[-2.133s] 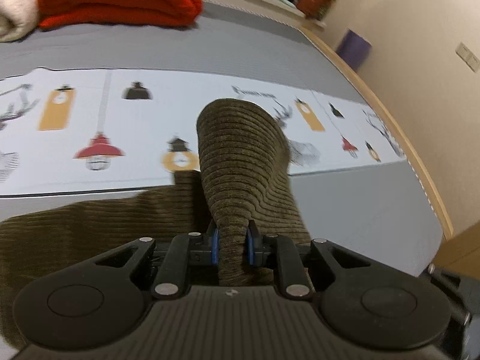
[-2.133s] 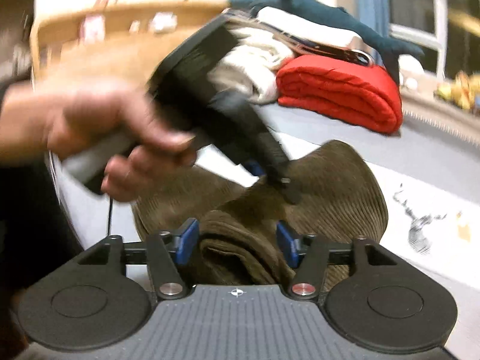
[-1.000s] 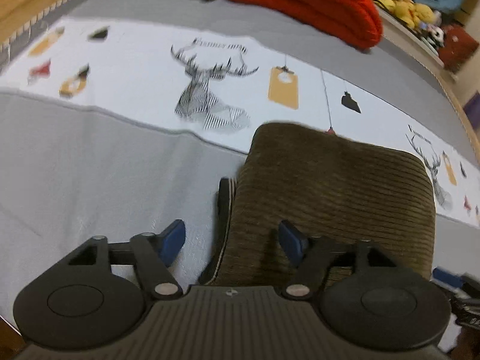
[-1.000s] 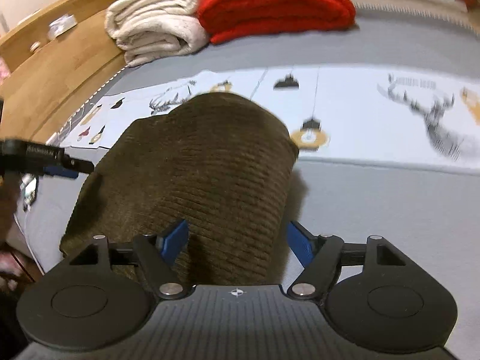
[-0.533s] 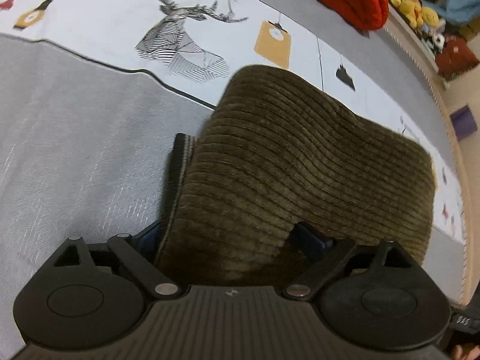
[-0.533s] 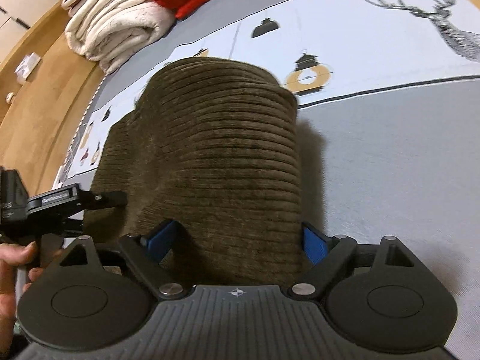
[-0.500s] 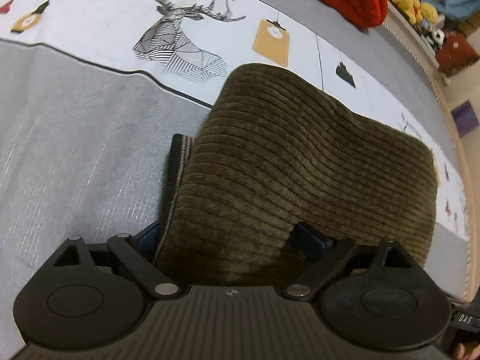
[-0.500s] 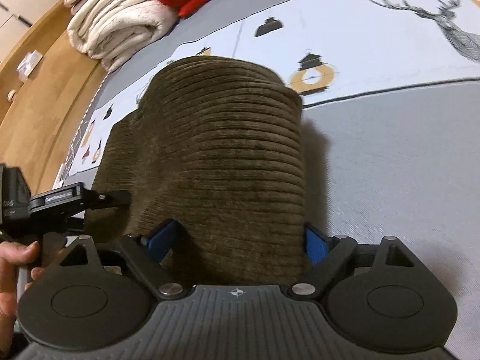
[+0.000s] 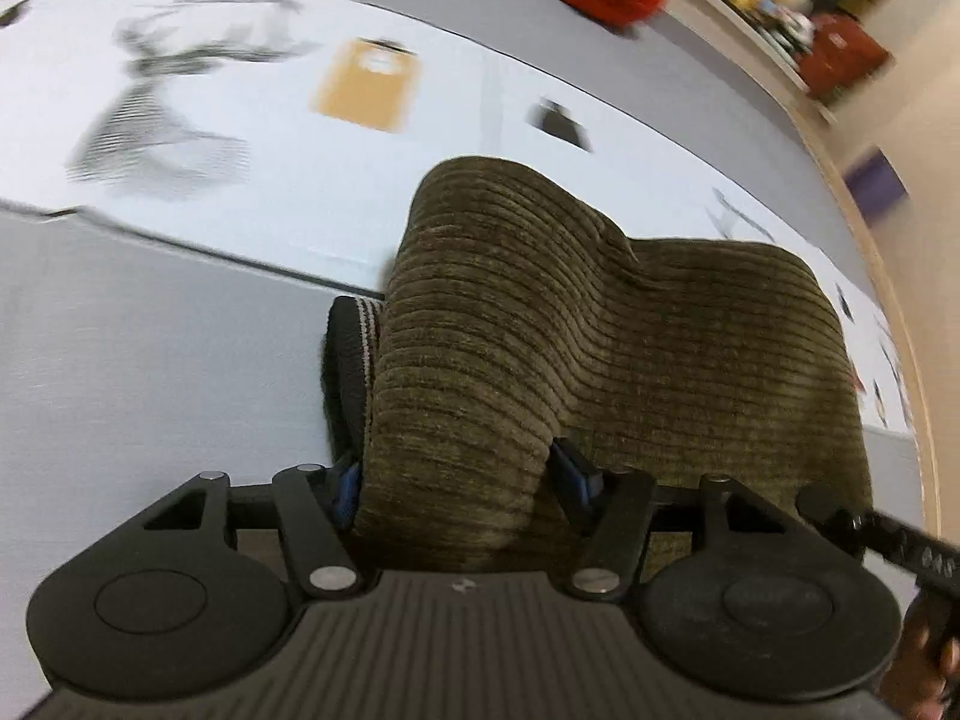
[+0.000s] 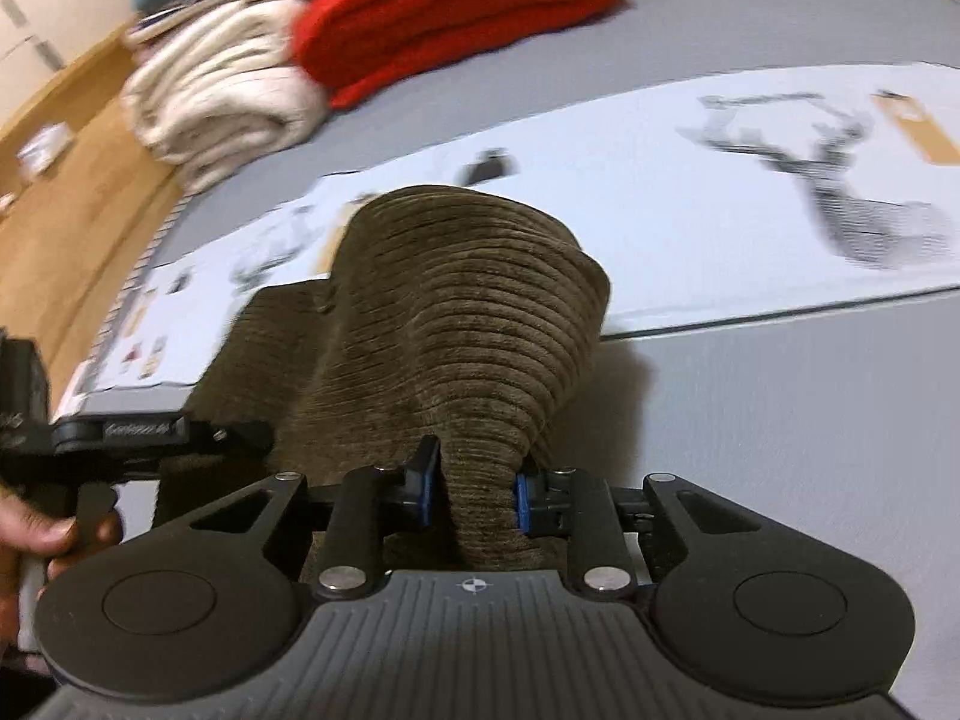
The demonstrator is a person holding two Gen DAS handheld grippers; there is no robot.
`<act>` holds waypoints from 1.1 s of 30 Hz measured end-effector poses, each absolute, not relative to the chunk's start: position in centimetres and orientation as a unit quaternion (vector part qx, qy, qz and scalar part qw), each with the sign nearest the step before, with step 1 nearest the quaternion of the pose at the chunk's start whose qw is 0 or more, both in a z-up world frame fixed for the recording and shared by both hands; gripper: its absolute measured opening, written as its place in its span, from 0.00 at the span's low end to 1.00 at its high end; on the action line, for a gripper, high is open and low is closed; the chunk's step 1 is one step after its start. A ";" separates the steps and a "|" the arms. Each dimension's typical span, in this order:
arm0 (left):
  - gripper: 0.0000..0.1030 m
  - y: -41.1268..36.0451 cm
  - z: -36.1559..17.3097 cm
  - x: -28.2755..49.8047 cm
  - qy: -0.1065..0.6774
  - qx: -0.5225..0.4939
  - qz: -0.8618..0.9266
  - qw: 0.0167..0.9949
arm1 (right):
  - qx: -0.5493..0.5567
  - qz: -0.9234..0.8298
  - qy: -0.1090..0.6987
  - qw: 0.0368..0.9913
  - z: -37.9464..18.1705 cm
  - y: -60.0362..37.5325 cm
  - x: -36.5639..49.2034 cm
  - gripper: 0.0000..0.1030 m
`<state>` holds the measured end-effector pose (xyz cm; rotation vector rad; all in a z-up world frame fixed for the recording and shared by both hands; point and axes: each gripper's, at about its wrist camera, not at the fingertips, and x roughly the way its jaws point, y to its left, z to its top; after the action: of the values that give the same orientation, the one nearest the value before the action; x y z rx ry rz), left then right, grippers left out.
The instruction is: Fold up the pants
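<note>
The brown corduroy pants [image 9: 630, 348] lie folded on the grey bed cover [image 9: 150, 360], bunched up toward both cameras. A dark waistband [image 9: 348, 360] shows at their left edge. My left gripper [image 9: 456, 480] has its blue pads pressed into a thick fold of the pants. My right gripper [image 10: 474, 489] is shut on a narrower bunch of the same pants [image 10: 468, 312], which rises from the jaws in a hump. The left gripper's body and the hand holding it show at the left of the right wrist view [image 10: 120, 432].
A white printed strip with deer and lantern pictures [image 10: 780, 198] crosses the bed behind the pants. A red folded blanket [image 10: 456, 6] and cream blankets [image 10: 222, 96] are stacked at the back. A wooden bed edge [image 10: 66, 204] runs at the left.
Both grippers were open around the folded pants half a second ago. Now both have closed on the fabric, the right more tightly, and the cloth is pulled up into humps.
</note>
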<state>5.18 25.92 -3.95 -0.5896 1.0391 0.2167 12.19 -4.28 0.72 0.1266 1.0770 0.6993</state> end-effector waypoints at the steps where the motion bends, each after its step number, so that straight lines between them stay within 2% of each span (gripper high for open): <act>1: 0.65 24.9 -4.2 6.0 0.488 -0.277 0.093 0.822 | 0.054 0.309 0.505 0.804 0.8 -5.5 12.8 0.23; 10: 0.67 17.4 -6.5 10.3 0.487 -0.285 -0.004 0.826 | 0.018 0.234 0.514 0.825 -0.1 -14.7 15.5 0.23; 15: 0.74 18.1 -7.2 10.8 0.490 -0.305 -0.009 0.817 | -0.010 0.210 0.511 0.834 0.0 -17.2 15.6 0.20; 19: 0.73 19.6 -5.7 10.0 0.491 -0.316 0.016 0.812 | -0.026 0.197 0.517 0.832 0.5 -17.2 15.5 0.20; 22: 0.73 19.4 -1.1 8.9 0.466 -0.230 0.038 0.854 | -0.023 0.196 0.490 0.849 2.7 -17.5 15.4 0.22; 23: 0.73 18.9 0.4 8.3 0.450 -0.195 0.034 0.871 | -0.021 0.198 0.467 0.862 3.6 -17.7 15.2 0.28; 24: 0.73 18.3 1.9 7.5 0.432 -0.165 0.023 0.886 | -0.014 0.204 0.442 0.873 4.6 -17.8 15.1 0.39; 26: 0.72 17.4 2.9 6.6 0.420 -0.144 -0.005 0.896 | 0.009 0.216 0.399 0.891 5.9 -17.9 15.1 0.43; 30: 0.66 14.5 1.1 5.7 0.466 -0.098 -0.089 0.875 | 0.023 0.233 0.369 0.899 5.3 -16.4 16.5 0.43; 33: 0.64 11.0 -2.3 4.3 0.521 0.044 -0.119 0.844 | 0.018 0.231 0.388 0.892 3.3 -14.9 18.4 0.43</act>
<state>4.35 11.04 -2.27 0.0932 1.0998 -0.2514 18.41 -14.86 3.32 0.0384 0.8053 0.4793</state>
